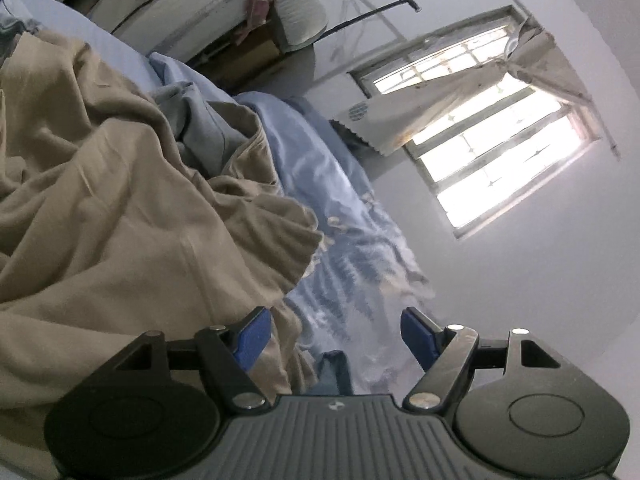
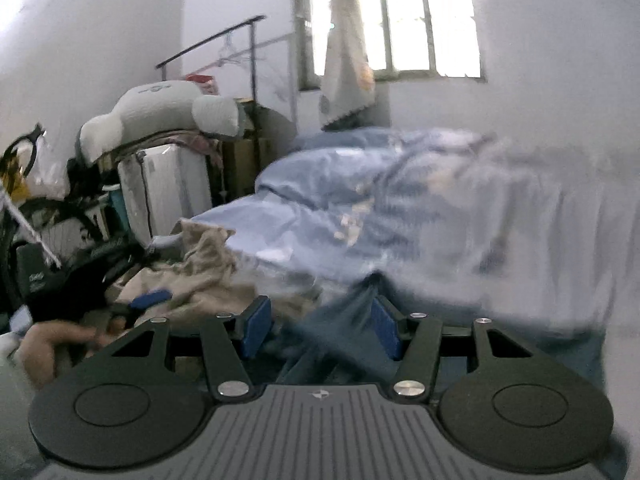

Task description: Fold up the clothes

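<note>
My left tool (image 1: pixel 336 338) and right tool (image 2: pixel 322 330): blue pads (image 1: pixel 253 336), black linkages with silver screws (image 2: pixel 235 388) flanking my ribbed grey housing (image 2: pixel 320 436).

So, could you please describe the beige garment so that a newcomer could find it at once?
Start at the window and follow the blue quilt down the bed. The beige garment lies crumpled beside it, the only tan cloth among blue bedding.

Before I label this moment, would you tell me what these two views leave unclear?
- Right wrist view: the blue garment between the right gripper jaws is motion-blurred; whether the pads press it cannot be told.
- Right wrist view: the left gripper is small and half hidden by the tan garment.
- Left wrist view: the tan garment runs off the left edge, so its type is unclear.
</note>
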A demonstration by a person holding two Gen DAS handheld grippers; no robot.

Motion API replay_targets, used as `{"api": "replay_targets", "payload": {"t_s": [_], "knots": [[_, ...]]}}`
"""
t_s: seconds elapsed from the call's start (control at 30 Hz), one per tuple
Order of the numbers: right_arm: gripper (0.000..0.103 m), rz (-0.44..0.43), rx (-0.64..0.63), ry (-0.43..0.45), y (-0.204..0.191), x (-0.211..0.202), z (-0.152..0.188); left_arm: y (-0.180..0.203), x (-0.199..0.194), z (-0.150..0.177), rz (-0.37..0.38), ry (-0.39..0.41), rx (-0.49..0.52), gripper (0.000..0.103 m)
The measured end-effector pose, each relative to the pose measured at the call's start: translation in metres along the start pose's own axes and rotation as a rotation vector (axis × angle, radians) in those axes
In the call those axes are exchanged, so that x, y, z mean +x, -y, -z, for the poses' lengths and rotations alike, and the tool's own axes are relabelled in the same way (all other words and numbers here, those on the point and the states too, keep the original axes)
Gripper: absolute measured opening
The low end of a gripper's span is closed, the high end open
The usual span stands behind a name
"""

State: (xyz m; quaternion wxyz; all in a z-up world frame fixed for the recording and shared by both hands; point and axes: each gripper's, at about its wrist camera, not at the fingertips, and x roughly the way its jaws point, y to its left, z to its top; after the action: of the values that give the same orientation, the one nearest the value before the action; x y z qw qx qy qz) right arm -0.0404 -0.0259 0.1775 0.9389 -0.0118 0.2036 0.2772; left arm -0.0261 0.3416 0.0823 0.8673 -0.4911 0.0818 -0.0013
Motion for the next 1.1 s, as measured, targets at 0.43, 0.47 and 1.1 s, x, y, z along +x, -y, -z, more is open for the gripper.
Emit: {"api": "replay_targets", "payload": {"t_s": [0.43,0.47,1.1], "knots": [[0.057,0.064,-0.066,0.007,-0.077,-0.136,0.05,0.001,-0.079,0.015,0.044,-0.094,0.117,0.072],[0.058,0.059,-0.059,0.026,-0.08,-0.145,0.057,-0.003,-0.089,0.019,0.031,-0.103,0.102,0.072],[0.065,0.109,-0.008,0.099,-0.086,-0.173,0.184,-0.06,-0.189,0.086,-0.275,-0.199,-0.09,0.072]]}}
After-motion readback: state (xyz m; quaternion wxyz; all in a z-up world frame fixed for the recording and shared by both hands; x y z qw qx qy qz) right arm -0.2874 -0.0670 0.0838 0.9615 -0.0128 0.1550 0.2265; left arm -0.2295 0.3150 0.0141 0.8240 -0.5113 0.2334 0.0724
